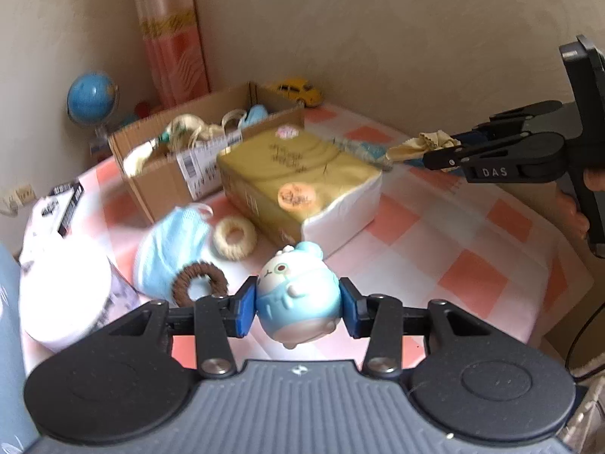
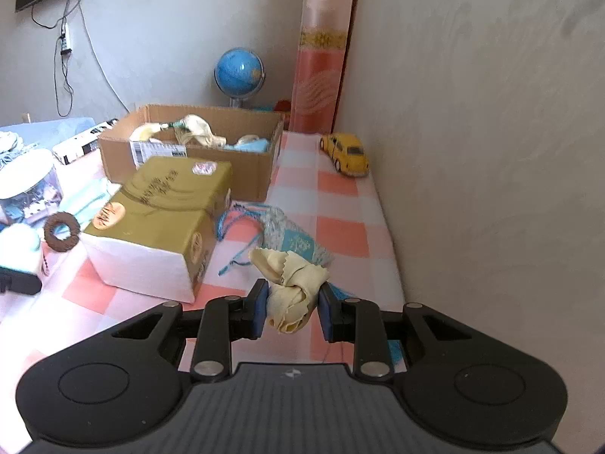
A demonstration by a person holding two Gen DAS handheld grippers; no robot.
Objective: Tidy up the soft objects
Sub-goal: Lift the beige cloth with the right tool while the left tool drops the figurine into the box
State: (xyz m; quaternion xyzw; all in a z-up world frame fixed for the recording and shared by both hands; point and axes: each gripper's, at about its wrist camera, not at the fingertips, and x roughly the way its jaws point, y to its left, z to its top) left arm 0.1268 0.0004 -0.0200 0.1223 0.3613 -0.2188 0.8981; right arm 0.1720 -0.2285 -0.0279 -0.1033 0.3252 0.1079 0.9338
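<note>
Squishy blue-and-white toy (image 1: 297,295) sits pinched between the left tool's (image 1: 298,308) pads above the checkered desk (image 1: 472,249). Right tool (image 2: 292,308) pinches a crumpled cream cloth (image 2: 291,283). Ahead of both: tissue pack (image 2: 159,212), then cardboard box (image 2: 261,166).

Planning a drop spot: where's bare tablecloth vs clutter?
Free: checkered cloth between the tissue pack and the wall, up toward the yellow toy car, beyond the lace pouch. Crowded: left of the tissue pack, with brown ring, cream ring, blue knit and white tub. Cardboard box already holds items.
</note>
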